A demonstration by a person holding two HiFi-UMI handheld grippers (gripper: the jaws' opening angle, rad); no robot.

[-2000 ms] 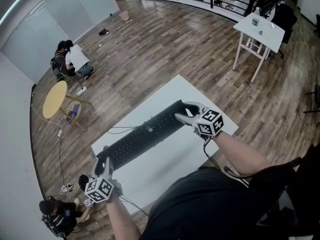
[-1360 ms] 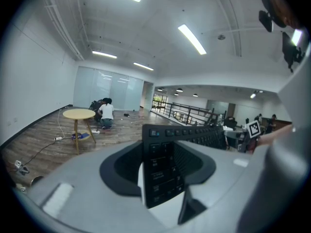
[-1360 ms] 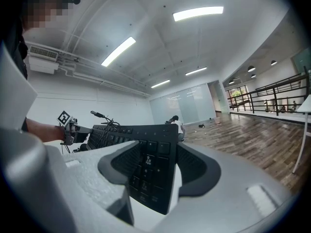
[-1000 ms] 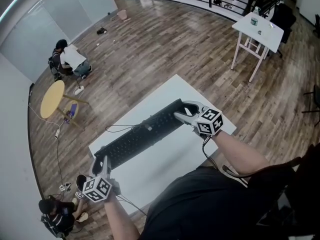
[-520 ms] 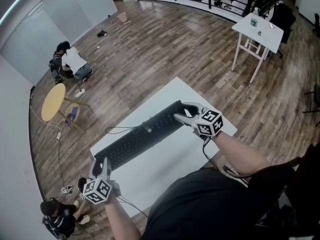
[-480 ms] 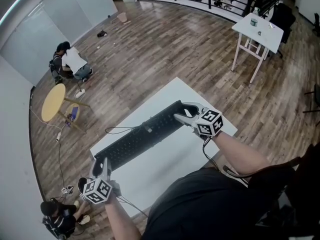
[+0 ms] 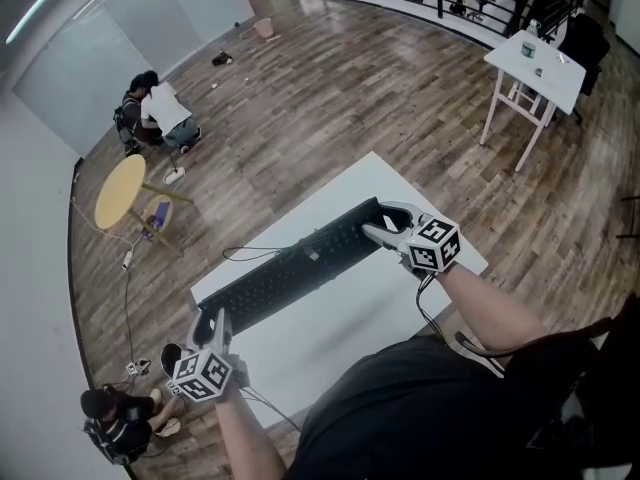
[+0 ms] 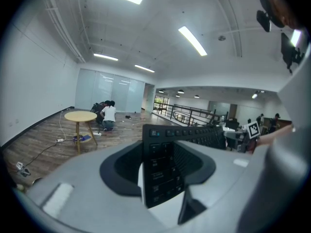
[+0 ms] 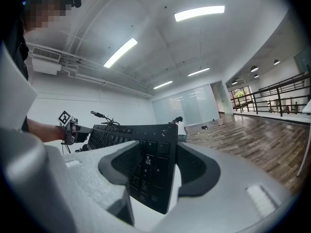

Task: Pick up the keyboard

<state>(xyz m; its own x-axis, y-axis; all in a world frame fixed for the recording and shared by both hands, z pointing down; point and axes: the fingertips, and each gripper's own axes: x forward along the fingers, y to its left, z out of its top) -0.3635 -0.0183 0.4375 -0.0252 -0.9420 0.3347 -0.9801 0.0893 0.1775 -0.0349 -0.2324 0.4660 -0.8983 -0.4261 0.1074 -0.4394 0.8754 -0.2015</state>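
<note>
My left gripper [image 7: 214, 324] and right gripper [image 7: 378, 226] each clamp one end of the long black plastic keyboard [image 7: 300, 268] over the white table [image 7: 335, 340], so I judge it will lift level.

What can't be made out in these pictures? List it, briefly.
- Whether the black keyboard is clear of the white table: the head view looks from above, and both gripper views see only its ends.
- Where the thin black cable ends: too thin, head view.
- The small items on the far white desk: too small, head view.
</note>
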